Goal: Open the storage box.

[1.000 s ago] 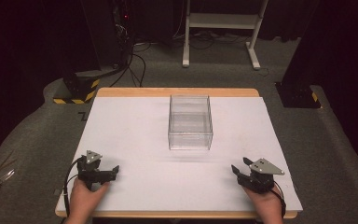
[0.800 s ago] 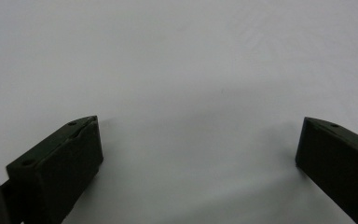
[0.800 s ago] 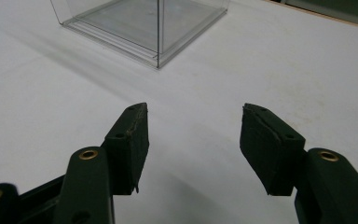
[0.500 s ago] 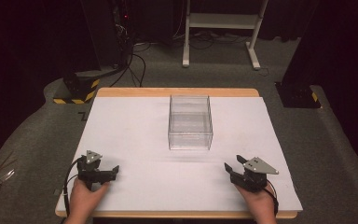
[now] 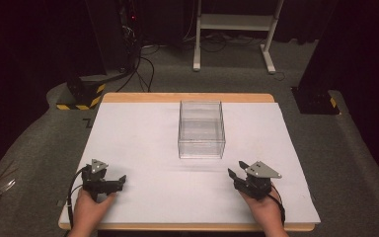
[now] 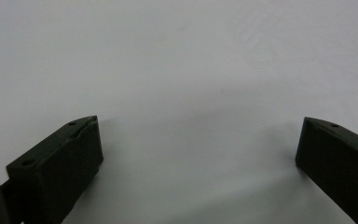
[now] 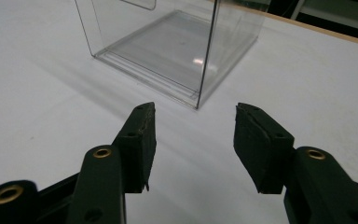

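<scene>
Since the earlier frame the right gripper (image 5: 236,174) has slid inward toward the box (image 5: 201,129), its jaws just closing a little with nothing between them. On the left, the left gripper (image 5: 121,180) rests near the sheet's (image 5: 143,128) front edge, jaws spread wide, empty. The clear box stands upright mid-table, well apart from both. The right gripper's jaws point at its near corner, parted, gripping nothing.

Box (image 5: 201,129) on table (image 5: 128,128), mid-back
</scene>
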`<act>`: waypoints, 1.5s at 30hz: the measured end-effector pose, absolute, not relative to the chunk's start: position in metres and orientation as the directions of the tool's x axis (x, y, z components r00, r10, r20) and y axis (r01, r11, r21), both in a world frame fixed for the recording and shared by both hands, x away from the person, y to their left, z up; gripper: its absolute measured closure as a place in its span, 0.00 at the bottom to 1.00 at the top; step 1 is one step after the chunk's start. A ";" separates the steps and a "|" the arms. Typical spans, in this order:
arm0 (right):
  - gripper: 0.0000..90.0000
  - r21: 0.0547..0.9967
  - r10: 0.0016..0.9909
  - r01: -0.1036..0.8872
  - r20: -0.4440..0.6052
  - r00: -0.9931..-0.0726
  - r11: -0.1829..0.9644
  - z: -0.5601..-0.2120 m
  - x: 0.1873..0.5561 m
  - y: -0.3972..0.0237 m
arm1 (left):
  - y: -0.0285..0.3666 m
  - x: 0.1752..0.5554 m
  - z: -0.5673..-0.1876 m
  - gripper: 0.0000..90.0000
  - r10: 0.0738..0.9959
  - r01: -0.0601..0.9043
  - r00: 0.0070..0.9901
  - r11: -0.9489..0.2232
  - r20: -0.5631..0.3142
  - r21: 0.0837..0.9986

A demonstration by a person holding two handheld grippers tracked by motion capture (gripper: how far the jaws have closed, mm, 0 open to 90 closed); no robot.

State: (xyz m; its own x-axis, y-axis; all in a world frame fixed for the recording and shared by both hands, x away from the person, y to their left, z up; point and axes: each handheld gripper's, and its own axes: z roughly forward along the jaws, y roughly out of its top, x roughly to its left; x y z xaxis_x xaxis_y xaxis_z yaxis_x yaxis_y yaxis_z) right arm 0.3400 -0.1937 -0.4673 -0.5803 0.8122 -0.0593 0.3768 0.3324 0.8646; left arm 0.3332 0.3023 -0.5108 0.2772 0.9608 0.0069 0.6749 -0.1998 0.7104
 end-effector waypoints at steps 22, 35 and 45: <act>0.58 0.877 0.770 0.367 -0.007 -0.638 0.311 -0.460 0.362 -0.156 | 0.302 0.333 -0.511 0.01 0.962 0.676 0.275 -0.195 0.002 0.710; 0.60 0.888 0.761 0.361 0.020 -0.649 0.284 -0.457 0.375 -0.148 | 0.302 0.333 -0.511 0.01 0.961 0.675 0.277 -0.199 0.006 0.710; 0.55 0.890 0.754 0.364 0.035 -0.656 0.275 -0.459 0.386 -0.141 | 0.302 0.333 -0.511 0.01 0.962 0.676 0.275 -0.195 0.002 0.710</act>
